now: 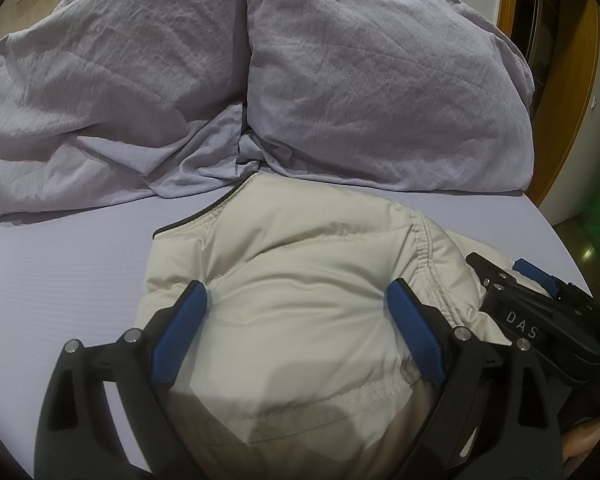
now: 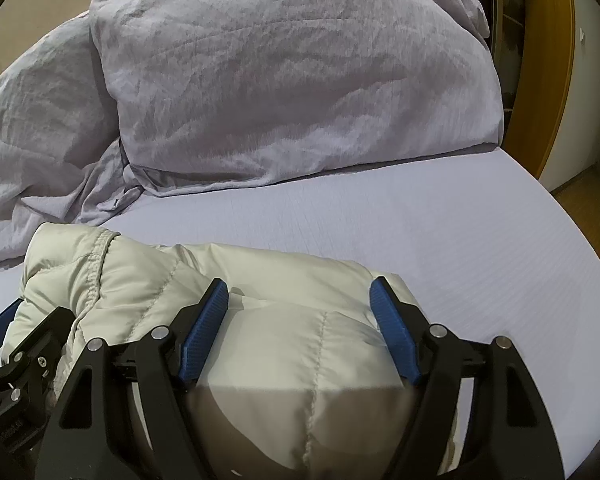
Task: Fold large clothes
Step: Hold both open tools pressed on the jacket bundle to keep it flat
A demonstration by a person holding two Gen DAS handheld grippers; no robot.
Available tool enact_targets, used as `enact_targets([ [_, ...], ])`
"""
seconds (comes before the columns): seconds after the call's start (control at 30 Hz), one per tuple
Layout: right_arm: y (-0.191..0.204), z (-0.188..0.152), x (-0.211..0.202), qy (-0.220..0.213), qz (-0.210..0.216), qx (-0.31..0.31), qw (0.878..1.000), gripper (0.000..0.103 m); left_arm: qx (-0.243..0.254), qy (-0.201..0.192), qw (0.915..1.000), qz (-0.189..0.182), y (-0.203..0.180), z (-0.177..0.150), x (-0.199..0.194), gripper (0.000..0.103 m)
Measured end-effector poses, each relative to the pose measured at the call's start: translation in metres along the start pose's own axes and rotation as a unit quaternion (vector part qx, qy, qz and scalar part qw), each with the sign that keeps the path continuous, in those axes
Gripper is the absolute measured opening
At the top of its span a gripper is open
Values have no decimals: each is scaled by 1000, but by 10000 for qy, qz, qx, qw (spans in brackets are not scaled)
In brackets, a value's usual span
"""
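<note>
A cream puffer jacket [image 1: 300,280] lies bunched in a thick bundle on the lilac bed sheet [image 1: 60,264]. My left gripper [image 1: 298,292] is open, its blue-padded fingers [image 1: 180,328] straddling the jacket's padded top. The right gripper's body [image 1: 540,312] shows at the right edge of the left wrist view, resting against the jacket. In the right wrist view the same jacket [image 2: 292,344] fills the lower middle, and my right gripper [image 2: 298,292] is open with its fingers [image 2: 396,340] on either side of a quilted panel. Neither gripper pinches the fabric.
Two large lilac pillows [image 1: 360,80] and a rumpled duvet [image 1: 80,100] lie at the head of the bed. A wooden door frame [image 2: 548,60] and wood floor [image 2: 596,208] lie to the right. Bare sheet [image 2: 420,232] stretches right of the jacket.
</note>
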State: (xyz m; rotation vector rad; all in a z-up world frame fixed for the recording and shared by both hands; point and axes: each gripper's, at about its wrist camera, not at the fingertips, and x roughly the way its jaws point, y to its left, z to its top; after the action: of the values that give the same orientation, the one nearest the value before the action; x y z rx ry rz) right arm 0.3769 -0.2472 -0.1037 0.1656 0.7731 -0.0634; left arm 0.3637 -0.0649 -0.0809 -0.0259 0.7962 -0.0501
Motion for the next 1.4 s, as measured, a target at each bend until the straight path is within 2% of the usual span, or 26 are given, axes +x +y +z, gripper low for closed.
enact_targets([
  [1.1, -3, 1, 3, 26, -16, 4, 10000, 76, 4, -10, 10000, 18, -1, -2, 2, 92],
  [1.4, -7, 6, -19, -62, -65, 79, 9999, 76, -10, 10, 10000, 0, 1, 1, 3, 94],
])
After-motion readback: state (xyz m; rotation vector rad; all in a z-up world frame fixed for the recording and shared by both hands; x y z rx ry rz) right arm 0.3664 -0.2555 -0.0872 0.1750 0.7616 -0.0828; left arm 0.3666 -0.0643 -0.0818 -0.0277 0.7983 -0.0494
